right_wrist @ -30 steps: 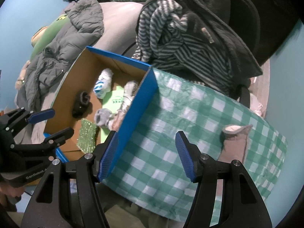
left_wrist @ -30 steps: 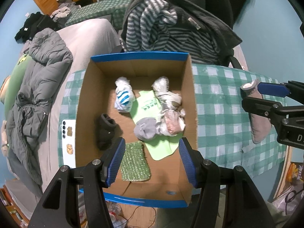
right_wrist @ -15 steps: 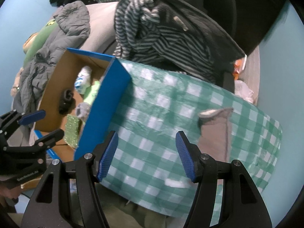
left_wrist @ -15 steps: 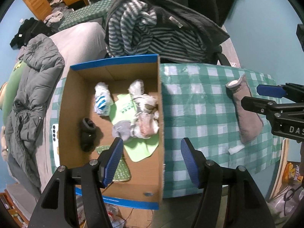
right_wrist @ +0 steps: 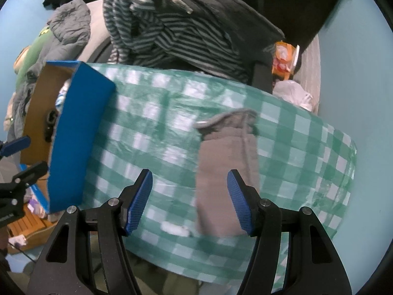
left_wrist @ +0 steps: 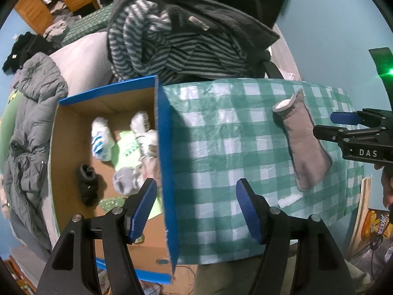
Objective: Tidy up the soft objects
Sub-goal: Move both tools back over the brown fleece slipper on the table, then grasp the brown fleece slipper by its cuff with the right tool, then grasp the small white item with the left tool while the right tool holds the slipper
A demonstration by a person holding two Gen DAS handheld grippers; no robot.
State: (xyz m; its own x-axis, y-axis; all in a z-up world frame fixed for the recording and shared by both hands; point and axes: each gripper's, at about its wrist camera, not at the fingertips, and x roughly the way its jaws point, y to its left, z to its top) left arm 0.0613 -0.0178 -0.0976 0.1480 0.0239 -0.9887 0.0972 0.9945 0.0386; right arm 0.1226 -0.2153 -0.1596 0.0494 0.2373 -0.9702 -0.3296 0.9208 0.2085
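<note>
Grey sock (right_wrist: 227, 172) flat on the checked tabletop (right_wrist: 152, 132), well right of the cardboard box (left_wrist: 73, 127) of rolled socks, under the empty, parted right tool (right_wrist: 189, 196); left tool (left_wrist: 196, 206) empty, jaws opening above the box's blue wall.

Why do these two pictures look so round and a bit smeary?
Both views are fisheye, so edges bend and corners go black. The right wrist view is motion-blurred over the grey sock and checked cloth; the left wrist view is sharper, with a green light flare.
</note>
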